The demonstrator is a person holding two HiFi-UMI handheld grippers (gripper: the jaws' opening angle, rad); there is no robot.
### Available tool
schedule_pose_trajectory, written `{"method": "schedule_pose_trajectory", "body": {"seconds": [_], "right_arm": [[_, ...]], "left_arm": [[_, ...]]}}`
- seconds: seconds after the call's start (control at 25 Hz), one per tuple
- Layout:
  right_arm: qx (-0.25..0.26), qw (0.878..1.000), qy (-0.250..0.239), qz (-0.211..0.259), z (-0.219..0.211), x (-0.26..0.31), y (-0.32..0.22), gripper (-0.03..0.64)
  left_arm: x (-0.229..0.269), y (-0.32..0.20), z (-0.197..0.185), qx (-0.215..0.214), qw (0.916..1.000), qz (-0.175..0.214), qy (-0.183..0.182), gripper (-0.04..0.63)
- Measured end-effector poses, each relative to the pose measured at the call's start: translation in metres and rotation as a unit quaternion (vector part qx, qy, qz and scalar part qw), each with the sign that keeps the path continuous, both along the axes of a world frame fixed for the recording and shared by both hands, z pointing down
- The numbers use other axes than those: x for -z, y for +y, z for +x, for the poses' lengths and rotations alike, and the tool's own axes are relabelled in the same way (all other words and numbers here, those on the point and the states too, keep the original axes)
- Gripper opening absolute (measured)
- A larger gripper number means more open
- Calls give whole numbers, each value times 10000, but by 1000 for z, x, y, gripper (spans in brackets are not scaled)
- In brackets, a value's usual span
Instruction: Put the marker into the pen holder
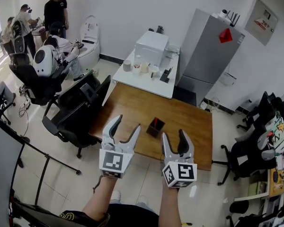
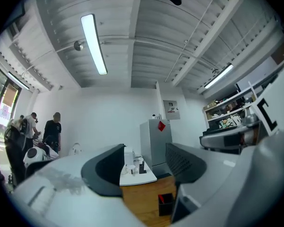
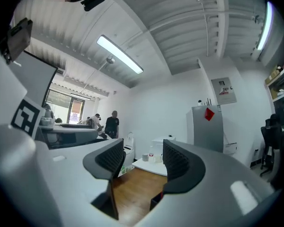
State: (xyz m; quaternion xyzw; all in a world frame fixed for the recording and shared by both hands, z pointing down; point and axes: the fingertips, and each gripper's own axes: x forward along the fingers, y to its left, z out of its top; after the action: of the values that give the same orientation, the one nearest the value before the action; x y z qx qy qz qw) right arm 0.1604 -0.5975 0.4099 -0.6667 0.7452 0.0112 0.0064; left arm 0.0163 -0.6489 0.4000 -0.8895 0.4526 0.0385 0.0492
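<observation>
- The left gripper [image 1: 127, 125] is closest to us. It is held up in the air at the near edge of the wooden table [image 1: 189, 122]. Its jaws are wide apart and nothing is between them.
- The right gripper [image 1: 174, 135] is just beside it, at the same near edge of the wooden table. Its jaws are wide apart too, and they hold nothing.
- The pen holder [image 1: 155, 127] is a small black box. It stands on the wooden table close to the near edge, just past the two grippers and between them. No gripper touches it.
- A thin red thing [image 2: 161, 198] sticks up inside the pen holder. It may be the marker, but it is too small to tell for sure.
- Black office chairs [image 1: 78, 109] stand at the left side of the wooden table.
- A white table [image 1: 137, 82] stands at the far end of the wooden table. Cups [image 1: 137, 68] and a big white box [image 1: 151, 47] are on it.
- A tall grey cabinet [image 1: 209, 51] with a red sign [image 1: 226, 35] stands behind the wooden table, to the right of the white table.
- Far off to the left of the wooden table, people [image 1: 56, 11] stand by the wall.
</observation>
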Motion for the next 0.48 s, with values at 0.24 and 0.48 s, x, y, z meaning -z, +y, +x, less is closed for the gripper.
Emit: {"method": "schedule_pose_trajectory", "body": {"seconds": [0.24,0.48], "right_arm": [[-79,9980,-57,628,10,39,-1,248],[170,9993,-3,345,14,24,1,235]], "left_arm": [[30,7,-2,146,9996,223,82,266],[-1,10,17,151,9991,-71,-397,259]]}}
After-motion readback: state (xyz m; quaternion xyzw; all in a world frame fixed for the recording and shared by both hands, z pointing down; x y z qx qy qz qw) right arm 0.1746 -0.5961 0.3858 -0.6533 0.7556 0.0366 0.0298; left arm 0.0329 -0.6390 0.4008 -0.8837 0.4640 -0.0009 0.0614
